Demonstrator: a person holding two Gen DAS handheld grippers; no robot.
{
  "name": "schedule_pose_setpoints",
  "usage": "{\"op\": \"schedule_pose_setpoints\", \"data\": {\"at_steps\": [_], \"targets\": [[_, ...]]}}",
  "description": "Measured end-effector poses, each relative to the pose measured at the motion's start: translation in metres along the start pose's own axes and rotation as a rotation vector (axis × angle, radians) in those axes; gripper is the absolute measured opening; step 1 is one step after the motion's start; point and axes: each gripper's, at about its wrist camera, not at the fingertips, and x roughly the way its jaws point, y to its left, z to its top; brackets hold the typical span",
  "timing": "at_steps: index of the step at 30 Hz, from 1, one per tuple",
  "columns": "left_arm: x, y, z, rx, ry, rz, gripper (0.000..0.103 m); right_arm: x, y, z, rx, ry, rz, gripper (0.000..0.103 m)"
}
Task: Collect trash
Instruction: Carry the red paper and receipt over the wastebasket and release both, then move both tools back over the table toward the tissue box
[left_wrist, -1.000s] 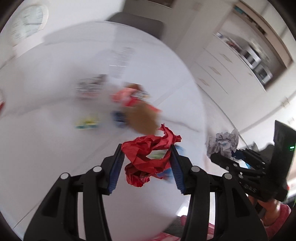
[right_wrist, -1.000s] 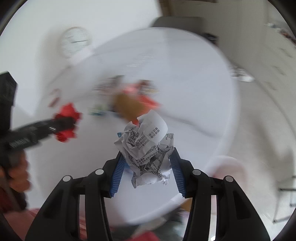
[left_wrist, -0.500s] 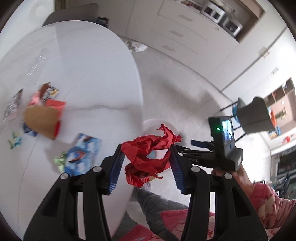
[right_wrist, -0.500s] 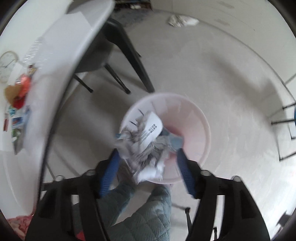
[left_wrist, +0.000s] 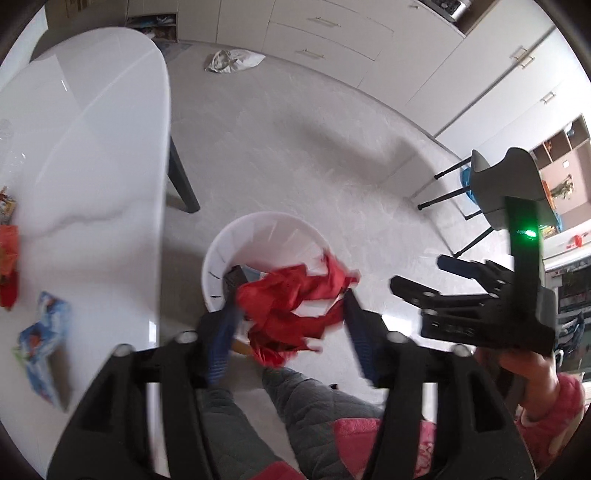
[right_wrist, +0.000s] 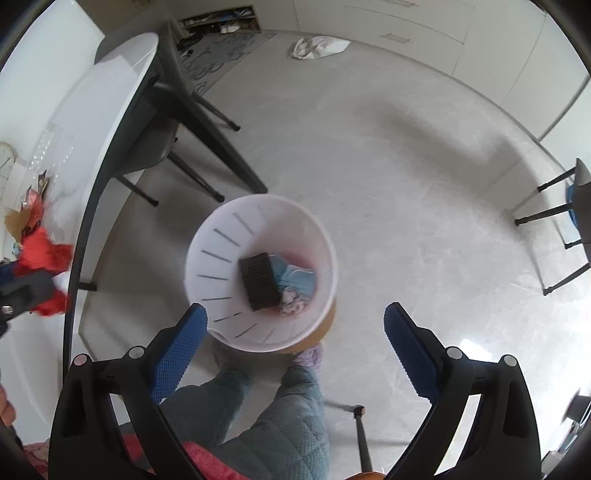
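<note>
Grey floor carries the white bin; right gripper gapes empty above it, left gripper has just been opening around light, soft crumpled red paper, easily pinched anywhere.

Right claw hangs wide apart and empty over the white bin. Its jaws have just been opening. Inside lies a black ridged block.
</note>
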Motion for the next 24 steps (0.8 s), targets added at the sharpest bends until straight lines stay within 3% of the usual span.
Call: {"op": "schedule_pose_setpoints", "data": {"at_steps": [1,2,5,14,24], "targets": [[0.003,-0.001,0.001,-0.018,-0.001,-0.004,0.078,-0.004,-0.006,0.000,0.001,-0.008,-0.003,0.096],[0.003,-0.002,0.002,-0.034,-0.007,-0.009,0.084,-0.007,-0.008,0.001,0.001,-0.013,-0.004,0.096],[-0.001,-0.007,0.002,-0.055,-0.017,-0.019,0.092,-0.015,-0.015,0.003,0.003,-0.031,0.001,0.096],[-0.048,0.007,-0.004,-0.077,-0.092,0.060,0.095,-0.025,0.001,0.015,-0.023,-0.056,0.043,0.096],[-0.123,0.079,-0.033,-0.233,-0.218,0.160,0.095,-0.038,0.081,0.033,-0.165,-0.082,0.116,0.096]]}}
